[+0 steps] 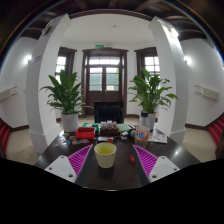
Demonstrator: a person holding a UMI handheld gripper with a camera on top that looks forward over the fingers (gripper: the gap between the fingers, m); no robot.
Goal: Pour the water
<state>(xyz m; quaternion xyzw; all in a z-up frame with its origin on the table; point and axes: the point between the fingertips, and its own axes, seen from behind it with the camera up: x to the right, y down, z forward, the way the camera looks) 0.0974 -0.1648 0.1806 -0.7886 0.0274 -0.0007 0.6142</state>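
A pale yellow cup stands upright on the dark table, just ahead of the fingers and between their tips. My gripper is open, its magenta pads wide apart on either side, with a gap between each pad and the cup. The fingers hold nothing. A small red thing lies on the table to the right of the cup, near the right pad.
Several items crowd the table's far side: a red box, a bottle with an orange label and other small things. Behind them stand two large potted plants, white pillars and a wooden double door.
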